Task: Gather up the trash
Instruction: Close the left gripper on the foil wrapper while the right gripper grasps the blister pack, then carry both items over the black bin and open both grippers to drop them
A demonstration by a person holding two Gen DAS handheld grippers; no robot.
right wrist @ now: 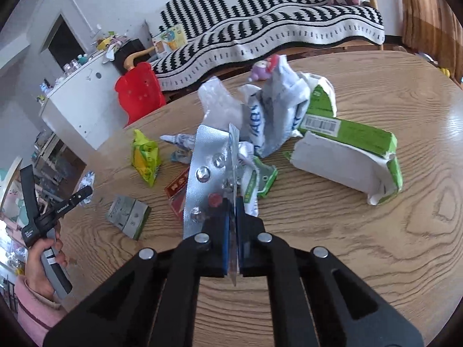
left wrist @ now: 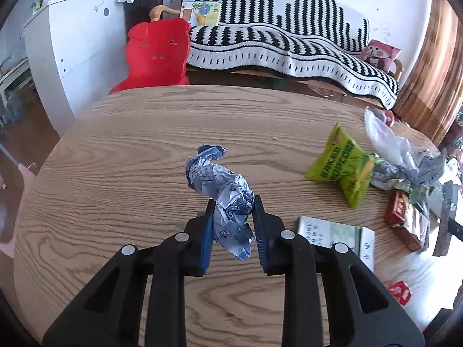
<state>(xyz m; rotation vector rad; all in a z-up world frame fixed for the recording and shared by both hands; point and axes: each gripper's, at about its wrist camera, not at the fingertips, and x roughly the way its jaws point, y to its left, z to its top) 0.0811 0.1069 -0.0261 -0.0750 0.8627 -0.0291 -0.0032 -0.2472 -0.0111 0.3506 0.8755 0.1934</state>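
Two grippers each have a piece of trash on the wooden table (left wrist: 121, 150). The left gripper (left wrist: 233, 202) has its jaws drawn narrow onto a crumpled blue-and-white wrapper (left wrist: 224, 190); the near end of the wrapper sits pinched between the blue pads, while its far end sticks out beyond the fingertips over the tabletop. The right gripper (right wrist: 233, 202) is clamped almost flat on a silver blister pack (right wrist: 207, 170), which stands on edge between the pads and rises away from them, tilted left.

Only the right wrist view shows the main heap just beyond the blister pack: a torn green-and-white carton (right wrist: 347, 150) to the right, white crumpled bags (right wrist: 275, 115) behind, and the person's hand (right wrist: 40, 263) holding the left tool at far left. The left wrist view alone shows the wrapper's pinch closely, with a green popcorn bag (left wrist: 341, 164) well apart to the right.
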